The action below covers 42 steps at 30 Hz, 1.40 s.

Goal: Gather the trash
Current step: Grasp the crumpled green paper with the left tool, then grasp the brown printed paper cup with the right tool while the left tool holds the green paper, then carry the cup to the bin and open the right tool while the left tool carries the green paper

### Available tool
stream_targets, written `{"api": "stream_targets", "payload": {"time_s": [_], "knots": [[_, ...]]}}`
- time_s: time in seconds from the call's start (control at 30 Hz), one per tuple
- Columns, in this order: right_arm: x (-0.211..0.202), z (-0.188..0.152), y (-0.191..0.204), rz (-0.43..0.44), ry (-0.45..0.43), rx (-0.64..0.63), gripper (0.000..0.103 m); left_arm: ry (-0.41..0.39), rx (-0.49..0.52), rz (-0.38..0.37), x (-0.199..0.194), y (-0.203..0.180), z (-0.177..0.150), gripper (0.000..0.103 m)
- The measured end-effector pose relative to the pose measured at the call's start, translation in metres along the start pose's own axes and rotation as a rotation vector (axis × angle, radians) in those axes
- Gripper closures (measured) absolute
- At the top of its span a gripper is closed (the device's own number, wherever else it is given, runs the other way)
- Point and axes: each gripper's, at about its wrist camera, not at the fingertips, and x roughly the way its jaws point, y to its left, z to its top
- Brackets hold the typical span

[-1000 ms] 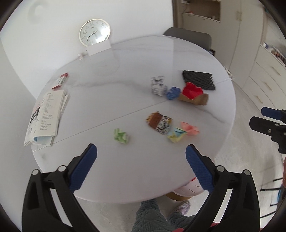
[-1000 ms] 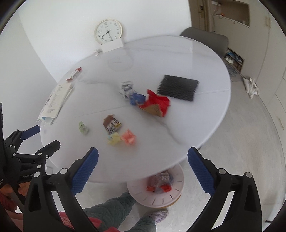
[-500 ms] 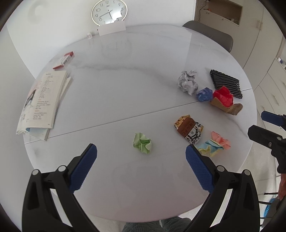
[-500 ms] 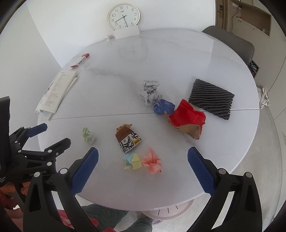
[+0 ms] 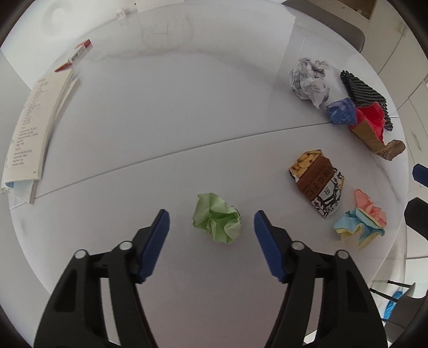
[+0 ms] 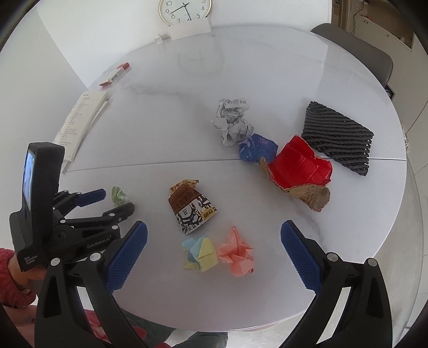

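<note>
A crumpled green paper ball [image 5: 217, 218] lies on the white round table [image 5: 187, 112]. My left gripper [image 5: 211, 223] is open with its blue pads on either side of the ball, not touching it; it also shows in the right wrist view [image 6: 117, 199]. My right gripper [image 6: 214, 241] is open and empty above a pastel blue-yellow wad [image 6: 199, 253] and a pink wad [image 6: 236, 254]. A brown snack wrapper [image 6: 191, 207], a newspaper ball [image 6: 231, 120], a blue wad [image 6: 256, 148] and a red-and-brown wrapper [image 6: 299, 171] lie farther out.
A black ribbed mat [image 6: 337, 133] lies at the right. A booklet [image 5: 34, 125] and a small red-white box [image 5: 76, 55] lie at the left. A clock [image 6: 184, 10] leans on the back wall. A grey chair [image 6: 358, 50] stands behind the table.
Both grippers have moved forward and down toward the table. The left gripper's jaws have narrowed and now bracket the green ball. The right one now hovers over the pastel wads.
</note>
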Motion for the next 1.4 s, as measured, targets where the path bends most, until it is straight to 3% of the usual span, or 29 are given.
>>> {"api": "stream_targets", "payload": {"time_s": [0.17, 0.27, 0.63, 0.73, 0.87, 1.03, 1.2, 1.4], "knots": [[0.009, 0.003, 0.005, 0.008, 0.007, -0.030, 0.004, 0.029, -0.026, -0.039, 0.010, 0.008, -0.001, 0.063], [0.019, 0.006, 0.010, 0.027, 0.027, -0.059, 0.008, 0.022, -0.020, -0.045, 0.010, 0.010, -0.001, 0.068], [0.072, 0.027, 0.038, -0.003, 0.100, -0.189, 0.023, -0.028, -0.011, -0.037, -0.019, 0.025, 0.008, 0.069], [0.083, 0.027, 0.044, -0.026, 0.129, -0.228, 0.032, -0.032, -0.020, -0.037, -0.029, 0.033, 0.011, 0.069], [0.092, 0.022, 0.049, -0.036, 0.160, -0.249, 0.057, -0.042, -0.012, -0.029, -0.038, 0.036, 0.016, 0.069], [0.094, 0.021, 0.051, -0.016, 0.161, -0.232, 0.066, -0.060, -0.001, -0.024, -0.045, 0.034, 0.017, 0.069], [0.086, 0.023, 0.041, 0.020, 0.143, -0.165, 0.068, -0.072, 0.009, -0.025, -0.052, 0.031, 0.016, 0.069], [0.045, 0.028, 0.025, 0.058, 0.071, -0.079, 0.068, -0.101, 0.059, -0.035, -0.070, 0.016, 0.014, 0.069]]}}
